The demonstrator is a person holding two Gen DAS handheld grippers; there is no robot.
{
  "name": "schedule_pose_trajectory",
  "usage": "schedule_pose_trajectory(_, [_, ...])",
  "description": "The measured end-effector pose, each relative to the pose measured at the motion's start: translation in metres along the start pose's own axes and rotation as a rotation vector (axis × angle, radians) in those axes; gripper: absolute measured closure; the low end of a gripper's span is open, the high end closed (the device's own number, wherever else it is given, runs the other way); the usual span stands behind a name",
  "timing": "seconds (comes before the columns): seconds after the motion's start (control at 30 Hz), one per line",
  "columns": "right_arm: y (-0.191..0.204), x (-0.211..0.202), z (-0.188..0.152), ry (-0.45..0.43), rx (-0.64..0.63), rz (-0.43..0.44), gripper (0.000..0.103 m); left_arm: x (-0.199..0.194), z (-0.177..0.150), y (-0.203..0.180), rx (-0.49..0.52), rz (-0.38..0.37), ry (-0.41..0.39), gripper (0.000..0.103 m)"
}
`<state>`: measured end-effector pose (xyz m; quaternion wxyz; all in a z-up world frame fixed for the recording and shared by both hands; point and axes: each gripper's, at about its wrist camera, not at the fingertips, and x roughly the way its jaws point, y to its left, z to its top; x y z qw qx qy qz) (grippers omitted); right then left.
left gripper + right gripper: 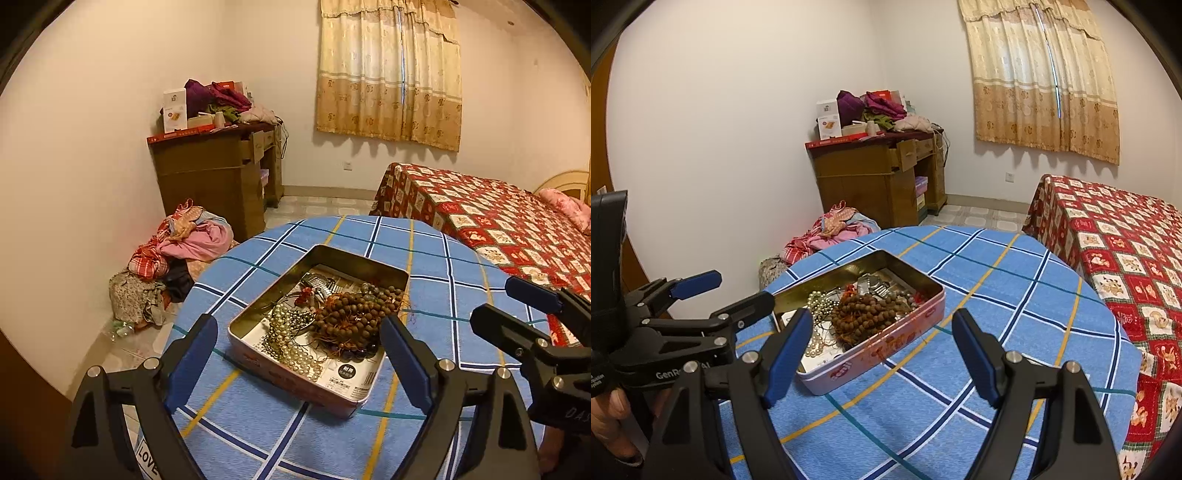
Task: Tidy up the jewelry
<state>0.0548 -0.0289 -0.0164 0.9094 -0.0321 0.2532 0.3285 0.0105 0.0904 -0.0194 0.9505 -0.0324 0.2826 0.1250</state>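
Note:
An open metal tin [354,256] [923,312] sits on a round table with a blue plaid cloth [436,258] [997,280]. In it lie a heap of brown wooden beads [354,310] [866,314], a pearl necklace [291,347] [818,301], a silver piece [319,282] and other tangled jewelry. My left gripper [299,360] is open and empty, just before the tin's near end. My right gripper [882,354] is open and empty, to the right of the tin. Each gripper shows in the other's view: the right one [517,306], the left one [724,291].
A bed with a red patterned cover [498,221] [1126,251] stands right of the table. A wooden desk piled with clothes and boxes [218,166] [882,170] stands by the far wall. A heap of clothes [177,254] [831,232] lies on the floor.

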Motion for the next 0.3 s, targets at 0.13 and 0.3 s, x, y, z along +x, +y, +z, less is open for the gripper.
schedule_pose_trajectory(0.13, [-0.0013, -0.0002, -0.0002, 0.0, 0.005, 0.001, 0.023, -0.0023, -0.002, 0.0014, -0.002, -0.001, -0.017, 0.013])
schedule_pose_trajectory(0.3, [-0.0035, -0.0009, -0.0007, -0.002, 0.013, 0.0, 0.023, -0.0036, -0.0014, -0.0014, 0.009, 0.01, -0.027, 0.013])
